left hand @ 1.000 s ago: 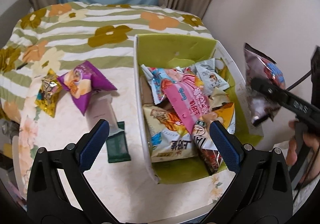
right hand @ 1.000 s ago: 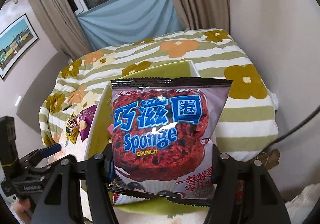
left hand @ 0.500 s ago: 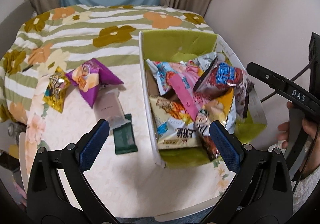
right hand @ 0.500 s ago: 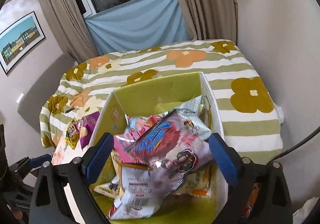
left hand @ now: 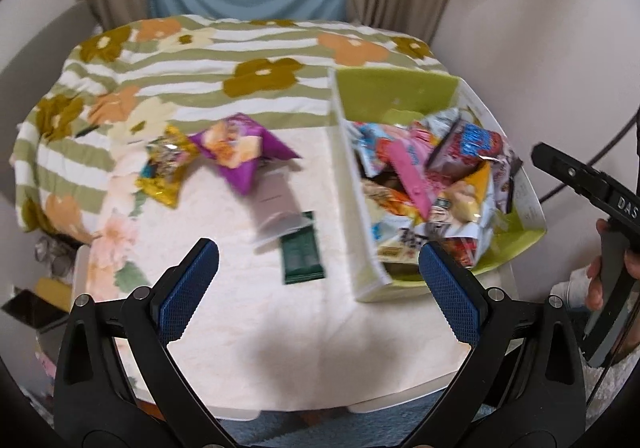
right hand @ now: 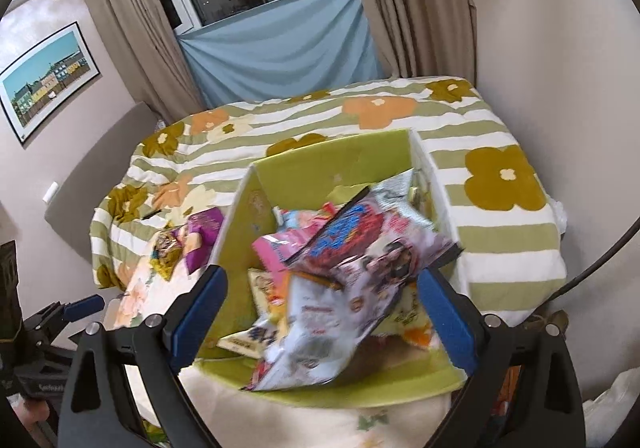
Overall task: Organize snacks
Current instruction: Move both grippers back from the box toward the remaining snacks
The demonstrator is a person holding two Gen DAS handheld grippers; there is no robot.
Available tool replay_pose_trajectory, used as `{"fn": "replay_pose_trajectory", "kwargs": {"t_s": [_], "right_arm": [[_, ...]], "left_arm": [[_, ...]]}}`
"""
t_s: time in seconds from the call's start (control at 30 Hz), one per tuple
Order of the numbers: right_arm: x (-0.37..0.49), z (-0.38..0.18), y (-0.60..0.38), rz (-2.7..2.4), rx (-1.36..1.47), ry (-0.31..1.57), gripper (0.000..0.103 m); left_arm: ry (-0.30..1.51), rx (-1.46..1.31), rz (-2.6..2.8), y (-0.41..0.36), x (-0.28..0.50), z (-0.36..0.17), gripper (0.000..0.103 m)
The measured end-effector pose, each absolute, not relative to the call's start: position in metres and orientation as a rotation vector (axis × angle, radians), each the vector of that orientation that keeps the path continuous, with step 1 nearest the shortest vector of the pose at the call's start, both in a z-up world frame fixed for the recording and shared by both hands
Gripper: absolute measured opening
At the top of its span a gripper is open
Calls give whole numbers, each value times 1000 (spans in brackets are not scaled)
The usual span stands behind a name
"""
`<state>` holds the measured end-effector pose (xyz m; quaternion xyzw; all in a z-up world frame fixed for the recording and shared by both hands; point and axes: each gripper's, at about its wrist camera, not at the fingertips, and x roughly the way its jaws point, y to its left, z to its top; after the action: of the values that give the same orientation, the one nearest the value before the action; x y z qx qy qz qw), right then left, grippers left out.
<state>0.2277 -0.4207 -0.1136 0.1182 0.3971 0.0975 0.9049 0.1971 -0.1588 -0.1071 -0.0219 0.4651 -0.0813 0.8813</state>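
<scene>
Since the earlier frame the Sponge Crunch bag [right hand: 372,248] has left the right gripper [right hand: 320,312], which then clamped it upright, and now lies tilted on top of the heap of snack packets [left hand: 424,208] inside the green box [left hand: 396,96]; the jaws of that gripper have gone from pinching the bag to standing wide apart, with nothing pressed between the blue pads [right hand: 200,308]. The left gripper [left hand: 320,288] has drawn back from the surface [left hand: 320,348], its jaws likewise wide and empty. The box sits at the right edge of the surface, its white side wall facing the loose items. Four items remain outside the box on the surface: a purple packet [left hand: 236,152] and a yellow packet [left hand: 168,168] touching each other near the far left edge, a pale pink sachet [left hand: 276,208] just nearer, and a dark green bar [left hand: 302,256] overlapped at its top by the sachet. In the left wrist view a hand [left hand: 600,280] grips the handle of the right gripper beyond the right edge of the surface. Behind the surface lies a bed [right hand: 508,176] with a green-striped floral cover. The left view is motion-blurred, so print on the packets cannot be read.
</scene>
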Motion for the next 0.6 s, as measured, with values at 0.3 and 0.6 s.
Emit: {"fn": "replay_pose_trajectory", "kwargs": {"t_s": [0.3, 0.6], "right_arm": [[229, -100, -365, 219, 239, 786, 95], [243, -108, -292, 160, 215, 817, 95]], "left_arm": [[931, -45, -102, -75, 213, -93, 100], [977, -40, -149, 0, 240, -113, 100]]}}
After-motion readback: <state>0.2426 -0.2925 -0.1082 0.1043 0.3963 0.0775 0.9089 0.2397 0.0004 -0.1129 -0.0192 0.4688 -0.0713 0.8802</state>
